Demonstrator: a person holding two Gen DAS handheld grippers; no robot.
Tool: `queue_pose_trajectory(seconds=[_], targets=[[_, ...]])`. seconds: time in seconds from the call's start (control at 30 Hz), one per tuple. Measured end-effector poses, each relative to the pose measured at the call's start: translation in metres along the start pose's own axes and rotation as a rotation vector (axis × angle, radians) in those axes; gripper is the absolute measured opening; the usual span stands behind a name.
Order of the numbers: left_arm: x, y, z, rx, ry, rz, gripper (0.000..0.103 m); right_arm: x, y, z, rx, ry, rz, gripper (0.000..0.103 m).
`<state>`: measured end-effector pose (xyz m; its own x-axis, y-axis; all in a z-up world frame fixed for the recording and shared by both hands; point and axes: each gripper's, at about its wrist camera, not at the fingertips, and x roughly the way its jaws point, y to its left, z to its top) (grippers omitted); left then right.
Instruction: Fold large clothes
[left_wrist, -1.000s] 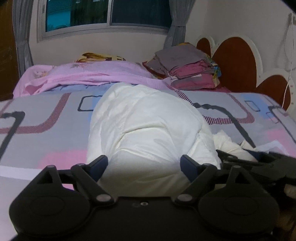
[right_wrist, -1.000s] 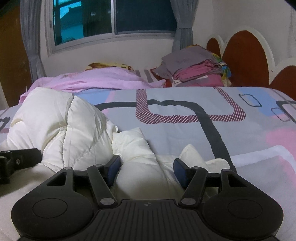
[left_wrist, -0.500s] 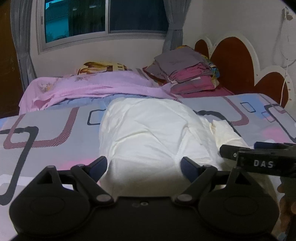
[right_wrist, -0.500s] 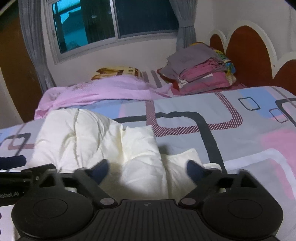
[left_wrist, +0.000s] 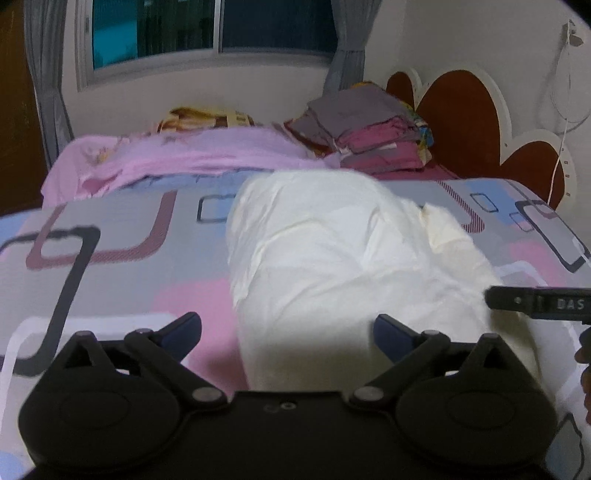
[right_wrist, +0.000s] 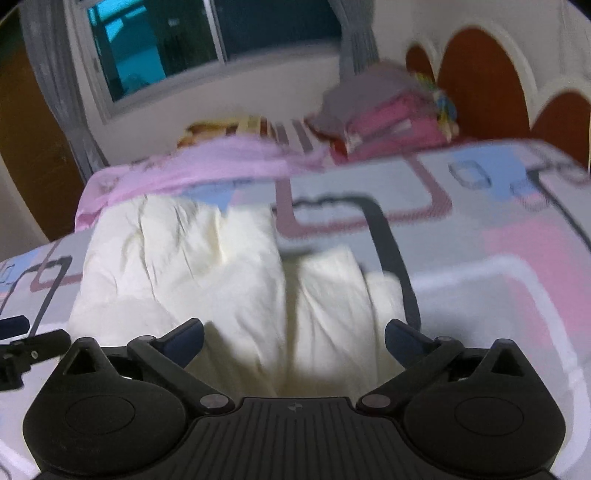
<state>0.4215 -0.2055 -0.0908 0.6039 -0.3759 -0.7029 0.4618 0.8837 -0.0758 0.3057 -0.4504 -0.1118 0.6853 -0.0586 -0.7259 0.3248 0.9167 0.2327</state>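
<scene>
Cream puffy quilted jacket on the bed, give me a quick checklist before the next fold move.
1. Left gripper free of fabric: ok, jaws opening, nothing pinched between them.
2. Right gripper free of fabric: ok, jaws opening, pads clear of cloth.
3. Cream puffy quilted jacket resting on the patterned grey, pink and blue bedspread: ok.
4. Jacket folded flat: not ok, it is bunched, with a loose flap on its right.
5. Stack of folded grey and magenta clothes clear of the jacket: ok.
6. Zip or collar position: cannot tell.

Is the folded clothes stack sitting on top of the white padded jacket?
No, the folded clothes stack sits by the headboard, apart from the white padded jacket.
</scene>
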Motion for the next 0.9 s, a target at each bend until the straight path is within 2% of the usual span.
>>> queue_pose_trajectory(seconds=[0.13,0.33,0.43,0.5,0.7,0.83,0.9], targets=[[0.006,0.016,-0.010,-0.040,0.048,-0.013,0.100,0.002,-0.016,-0.013,0.033,0.055,0.011,0.103],[0.020,0.035,-0.018,-0.137,0.086,-0.099,0.102,0.004,-0.036,-0.018,0.072,0.067,0.019,0.103],[0.025,0.037,-0.020,-0.146,0.099,-0.123,0.102,0.005,-0.037,-0.021,0.054,0.065,-0.025,0.103],[0.029,0.035,-0.020,-0.145,0.104,-0.134,0.102,0.016,-0.040,-0.025,0.041,0.096,-0.085,0.103],[0.043,0.034,-0.021,-0.154,0.122,-0.172,0.103,0.033,-0.066,-0.037,0.234,0.136,0.042,0.103],[0.048,0.035,-0.023,-0.162,0.135,-0.192,0.102,0.033,-0.073,-0.035,0.283,0.120,0.114,0.103],[0.047,0.032,-0.022,-0.158,0.134,-0.195,0.101,0.031,-0.085,-0.033,0.365,0.103,0.182,0.103]])
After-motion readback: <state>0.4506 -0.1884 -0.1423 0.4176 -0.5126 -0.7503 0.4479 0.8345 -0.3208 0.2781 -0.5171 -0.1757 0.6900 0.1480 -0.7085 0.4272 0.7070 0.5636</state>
